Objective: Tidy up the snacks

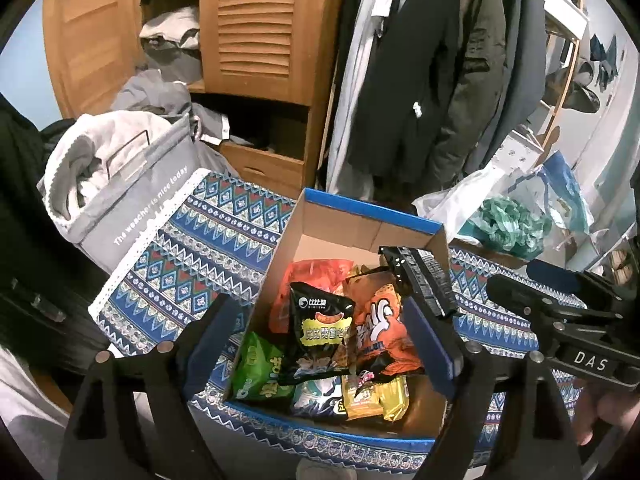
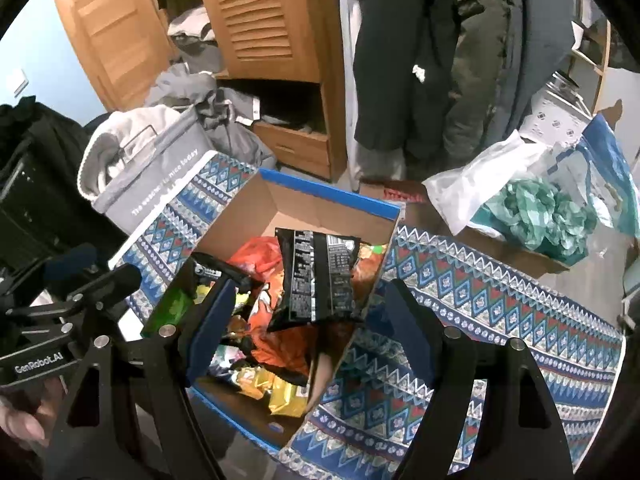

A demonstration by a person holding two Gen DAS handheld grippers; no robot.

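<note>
Box mouth: the cardboard box (image 1: 316,216) is left open at the top, and its far half is seen bare.
Box near half: filled by snack packets (image 1: 324,328), piled and overlapping.
Left side: closed off by a grey laundry bin (image 1: 132,200), just beside the patterned cloth (image 1: 208,248).
Right side: bare cloth is offered; plastic bags (image 2: 520,200) are heaped beyond.
Behind: hung coats (image 1: 420,80) and a wooden cabinet (image 1: 256,40) are met.
</note>
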